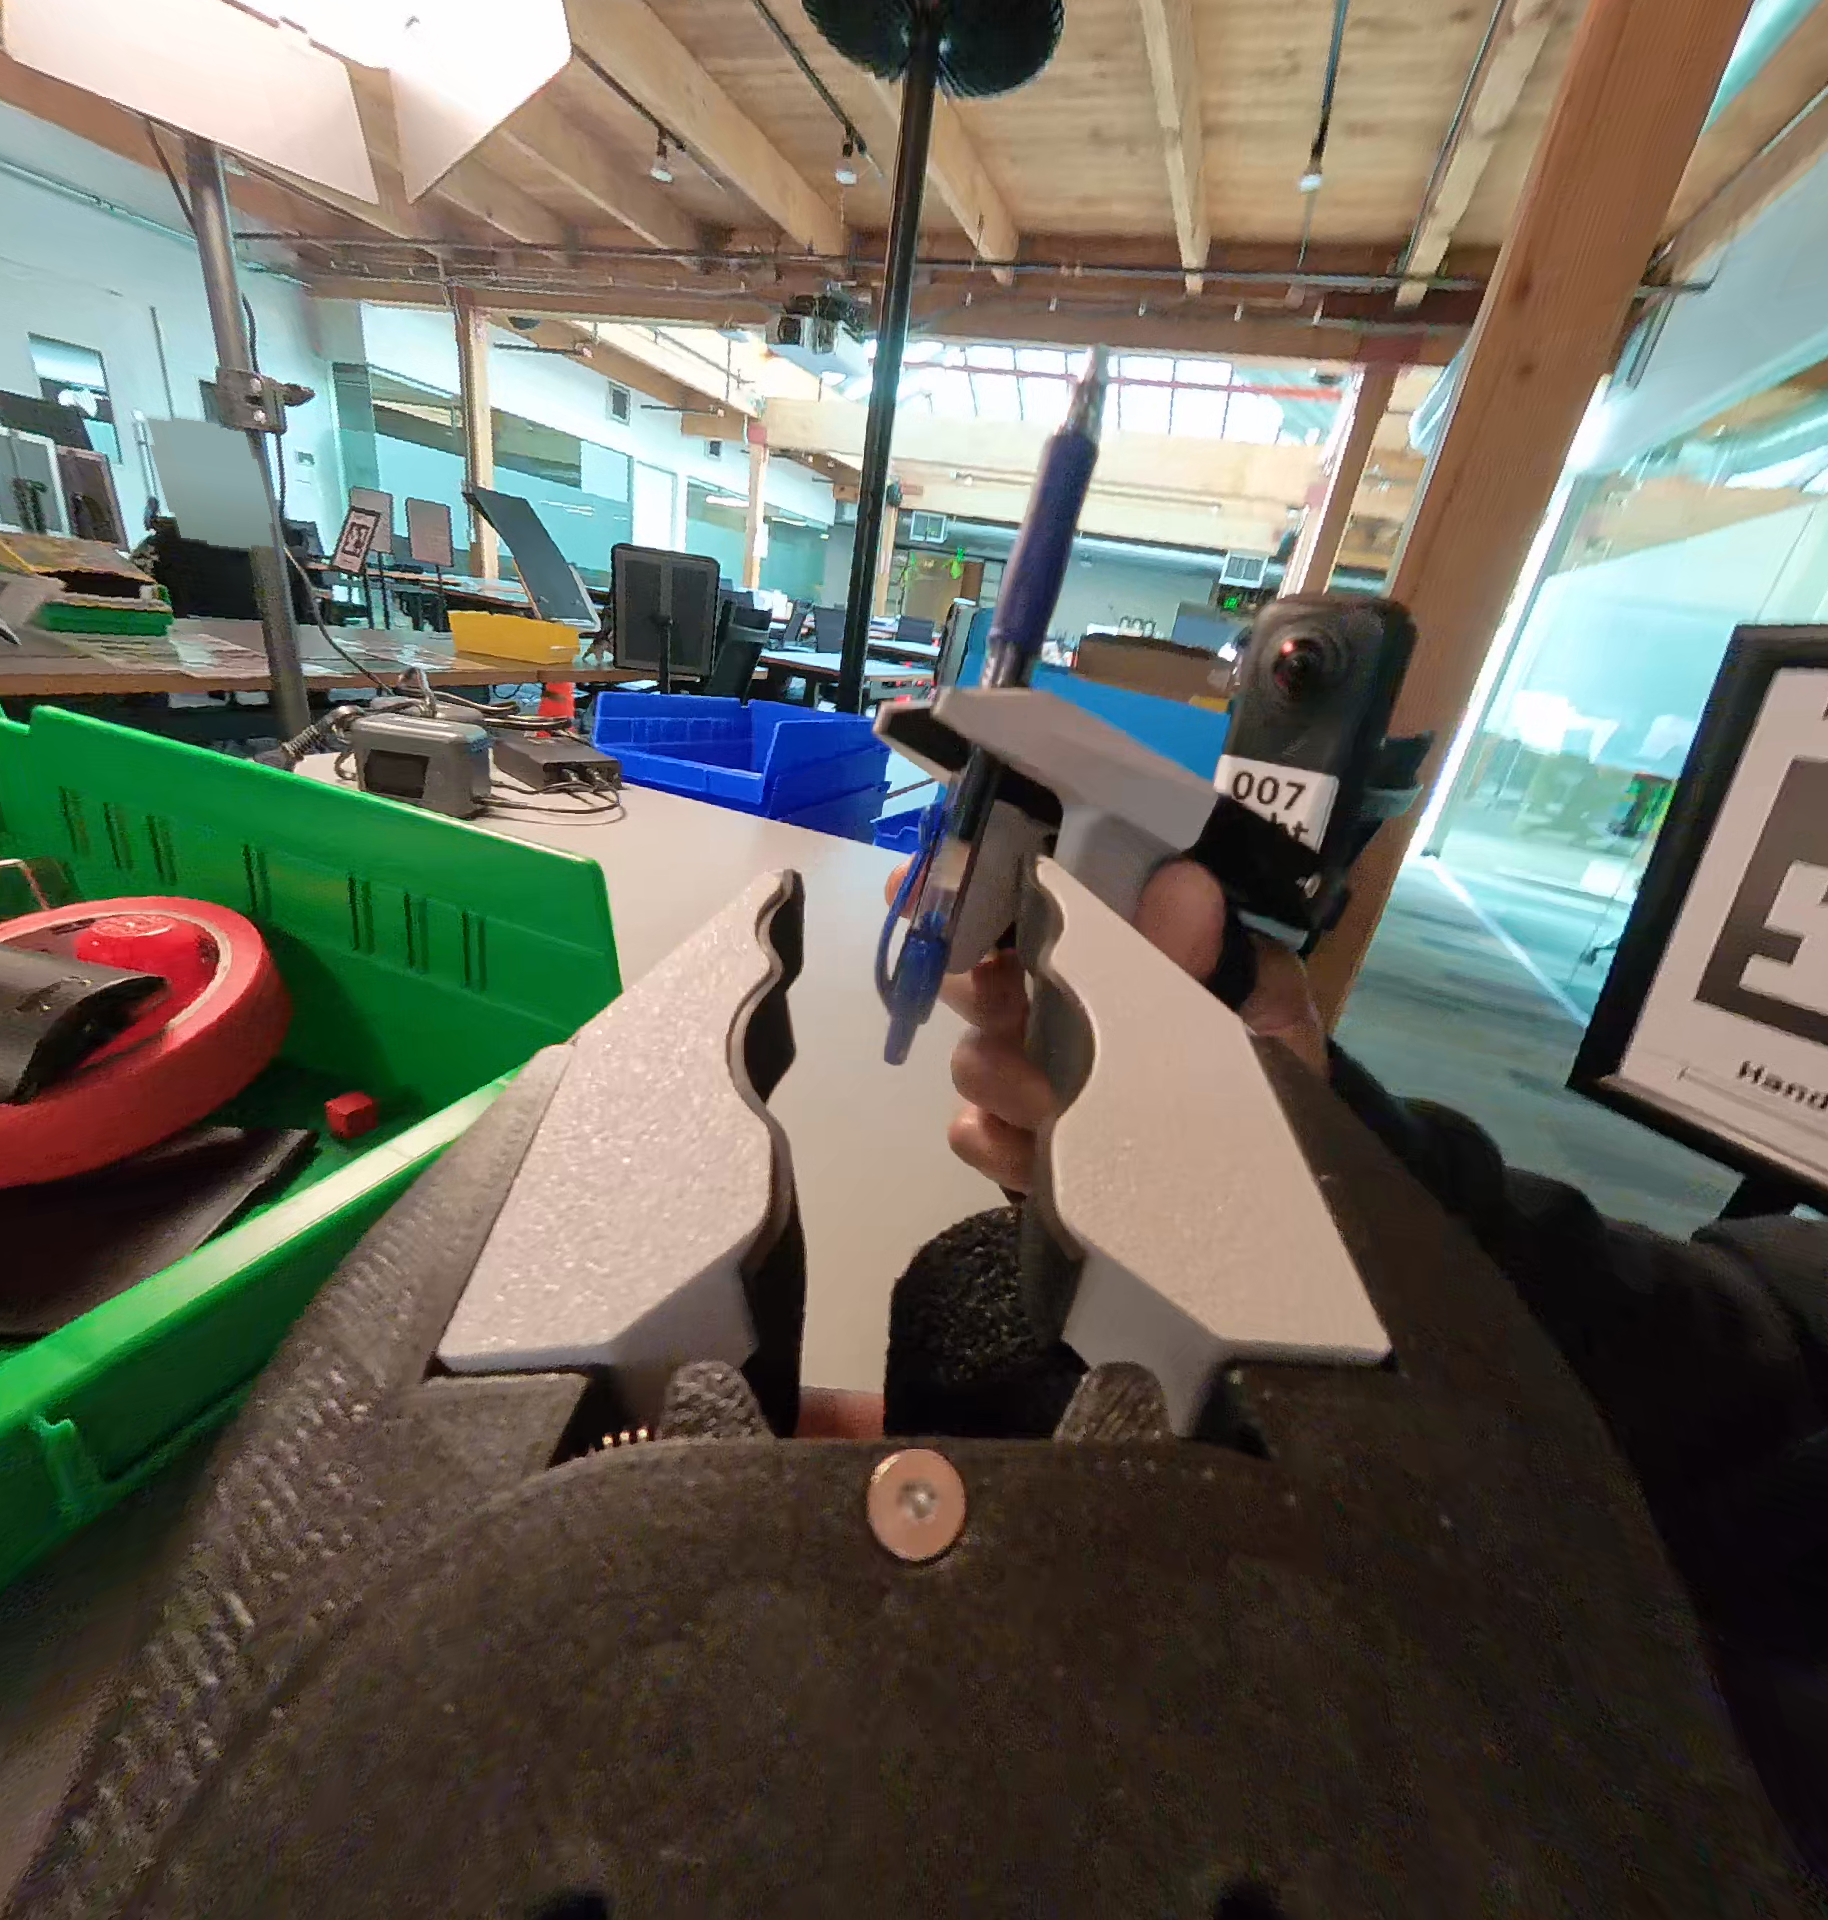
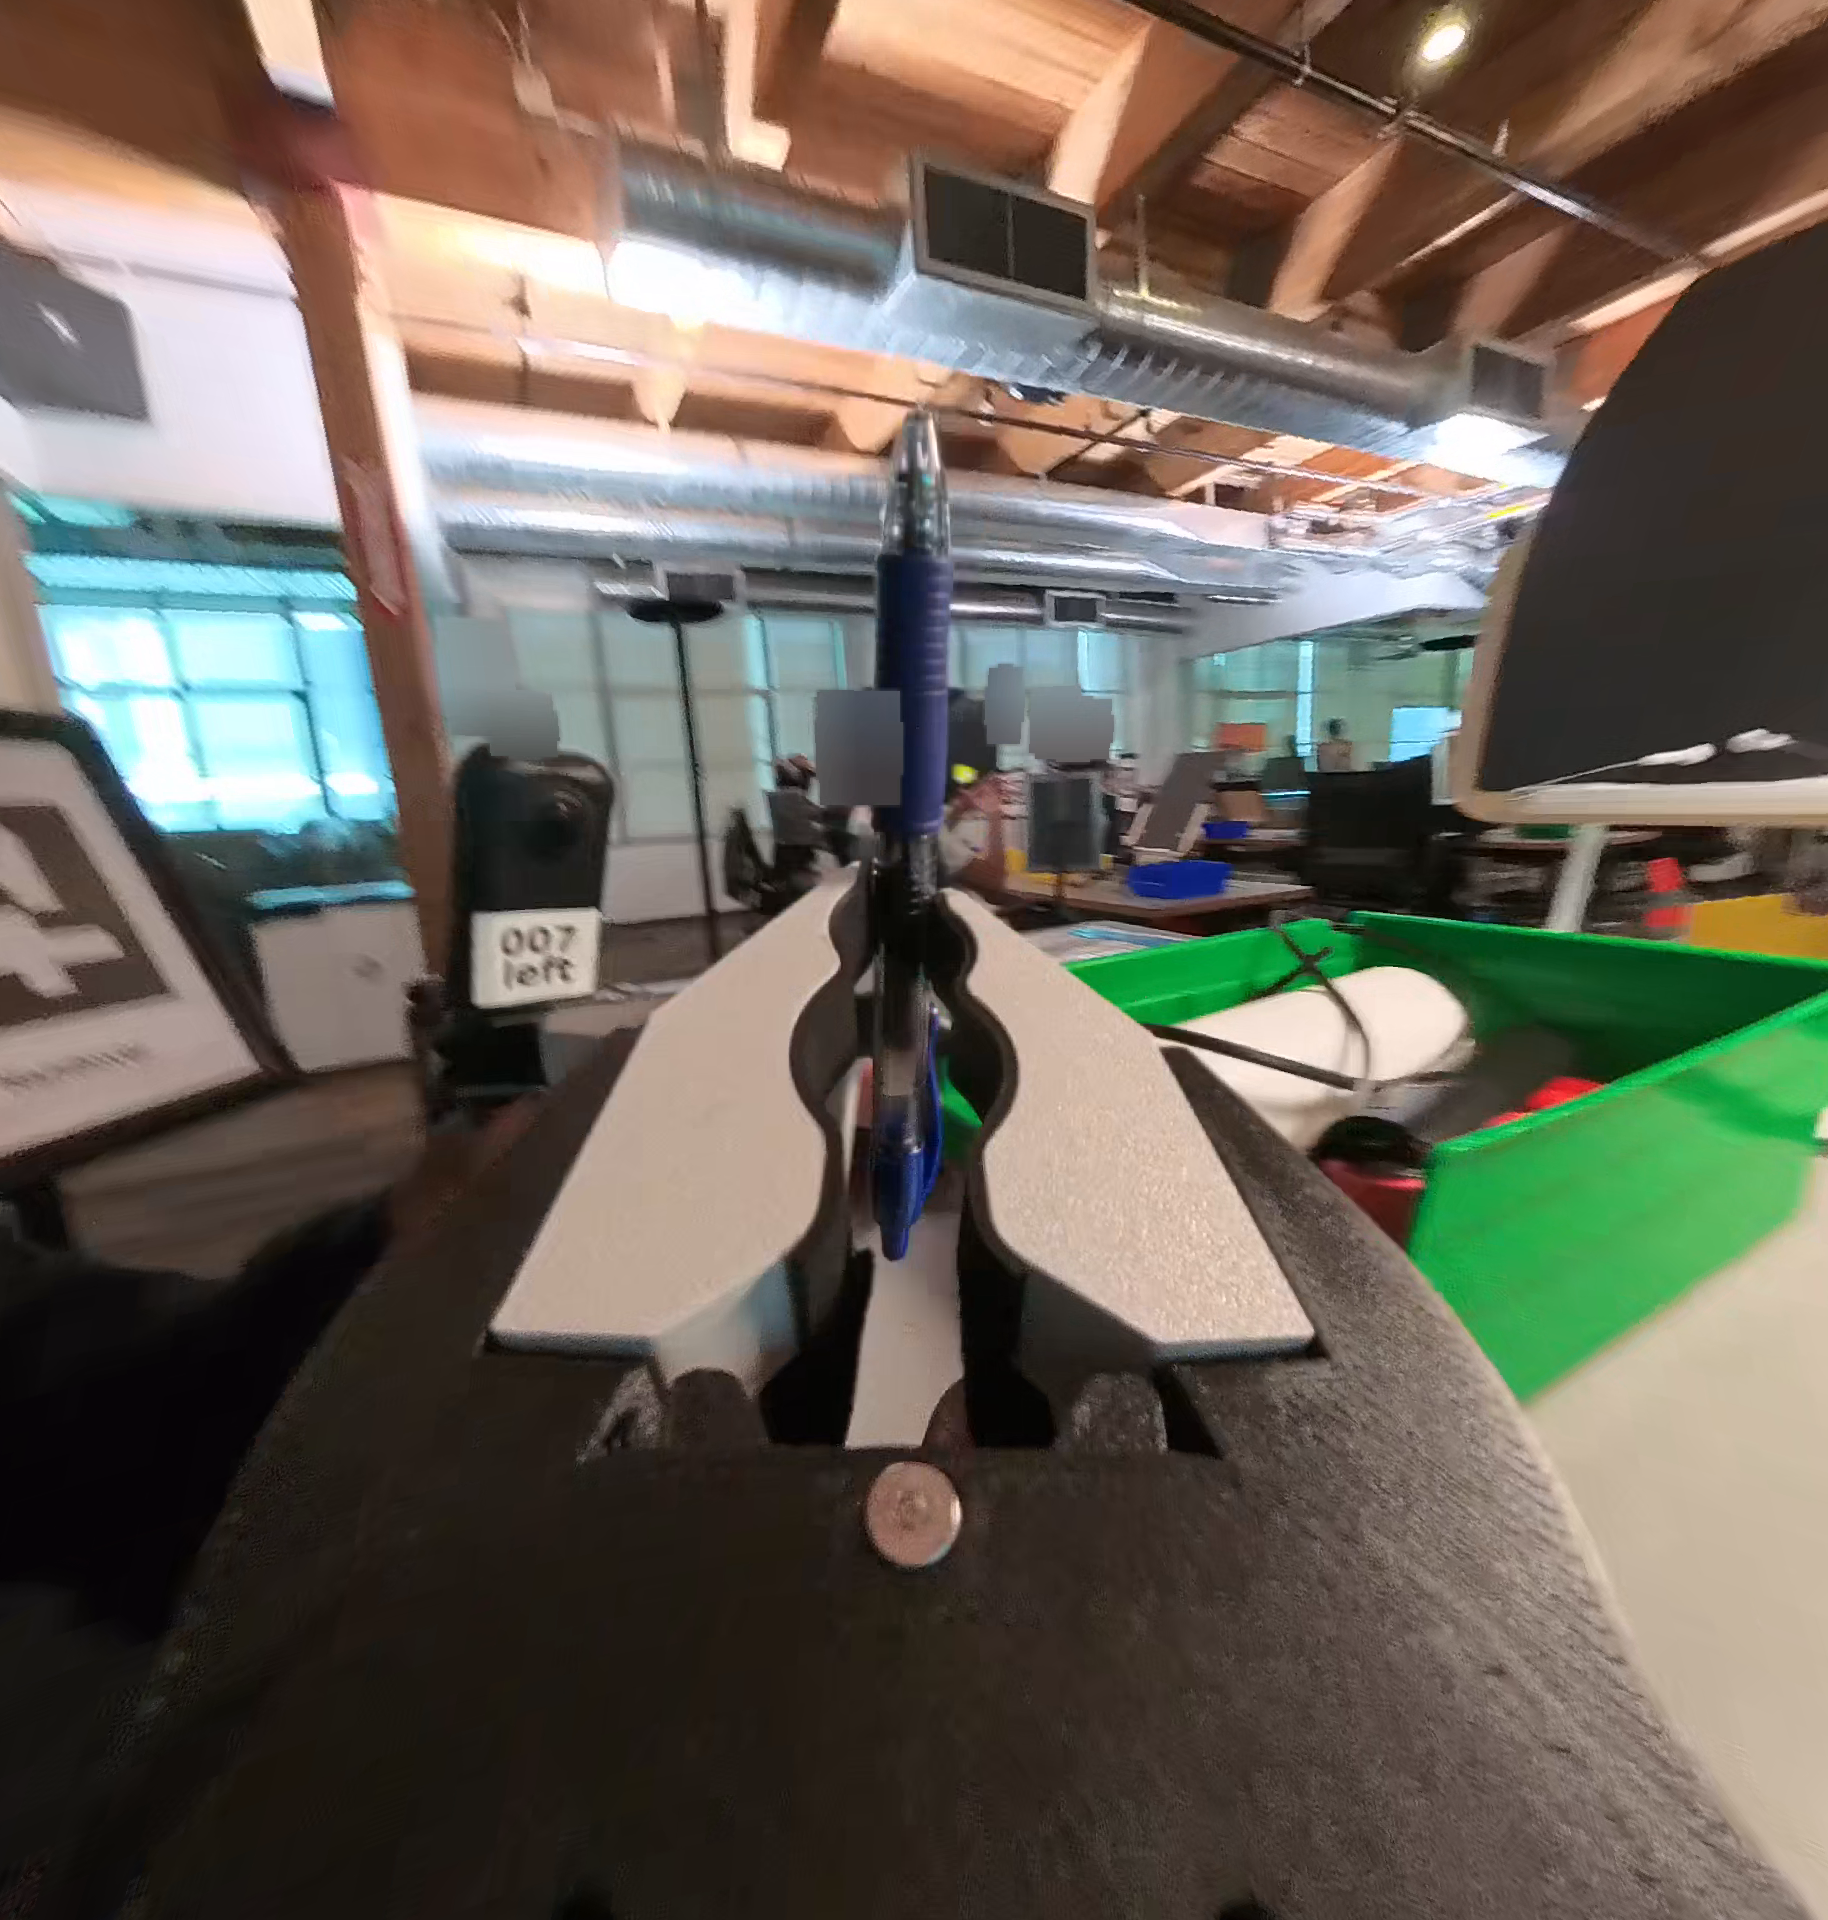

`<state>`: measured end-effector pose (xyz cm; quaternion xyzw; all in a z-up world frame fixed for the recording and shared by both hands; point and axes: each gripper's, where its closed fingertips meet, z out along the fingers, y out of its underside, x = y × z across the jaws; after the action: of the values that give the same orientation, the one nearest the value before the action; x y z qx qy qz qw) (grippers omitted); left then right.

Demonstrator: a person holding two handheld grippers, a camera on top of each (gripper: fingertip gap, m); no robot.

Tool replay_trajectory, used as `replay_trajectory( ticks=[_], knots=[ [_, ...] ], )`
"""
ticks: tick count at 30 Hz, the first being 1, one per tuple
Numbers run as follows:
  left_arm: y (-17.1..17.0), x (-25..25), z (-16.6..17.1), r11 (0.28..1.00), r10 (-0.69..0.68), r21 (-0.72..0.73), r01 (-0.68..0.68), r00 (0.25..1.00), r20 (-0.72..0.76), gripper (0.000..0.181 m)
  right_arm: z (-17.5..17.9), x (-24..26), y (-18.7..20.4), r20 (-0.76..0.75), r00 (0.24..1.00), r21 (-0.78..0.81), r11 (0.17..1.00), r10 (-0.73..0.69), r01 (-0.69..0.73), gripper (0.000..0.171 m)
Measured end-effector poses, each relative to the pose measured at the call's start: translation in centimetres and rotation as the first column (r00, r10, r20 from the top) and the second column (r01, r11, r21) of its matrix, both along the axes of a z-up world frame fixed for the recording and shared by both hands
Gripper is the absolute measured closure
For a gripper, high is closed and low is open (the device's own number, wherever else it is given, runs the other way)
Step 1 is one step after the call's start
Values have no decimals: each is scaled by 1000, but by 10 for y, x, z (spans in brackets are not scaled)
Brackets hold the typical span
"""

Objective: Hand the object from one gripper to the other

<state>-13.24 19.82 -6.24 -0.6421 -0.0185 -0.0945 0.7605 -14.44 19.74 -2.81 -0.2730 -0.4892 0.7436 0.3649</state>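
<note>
Handover not yet made: right gripper clamps the blue pen upright above the table, left gripper empty and spread just beside it, next must close on the barrel.

White printed label on each gripper camera, framed marker sign
</note>
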Motion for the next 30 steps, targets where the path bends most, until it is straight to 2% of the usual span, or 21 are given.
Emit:
replay_trajectory(
  ticks=[5,10,16,24,26,28,30],
  knots=[
    [0,2,-1,1000,24,1,-24,998,-61,152,2,-3,-10,28,995,-122,988,96,-92,161],
    [-1,0,0,999,53,8,-52,995,-90,156,2,-4,-8,51,986,-202,969,156,-143,160],
    [0,3,0,998,65,11,-64,988,-139,164,0,-5,-9,57,985,-200,969,161,-146,160],
    [5,4,-11,996,67,-51,-77,982,-177,165,-4,-8,-12,69,989,-157,980,133,-121,160],
    [3,4,-9,997,61,-42,-69,984,-170,166,-4,-9,-9,66,993,-149,985,98,-87,156],
    [-1,3,-2,999,51,-7,-52,990,-130,166,1,-8,-2,45,996,-164,985,71,-62,141],
    [-3,2,0,1000,23,3,-23,996,-83,166,-1,-9,0,50,997,-156,987,58,-49,140]
  ],
)
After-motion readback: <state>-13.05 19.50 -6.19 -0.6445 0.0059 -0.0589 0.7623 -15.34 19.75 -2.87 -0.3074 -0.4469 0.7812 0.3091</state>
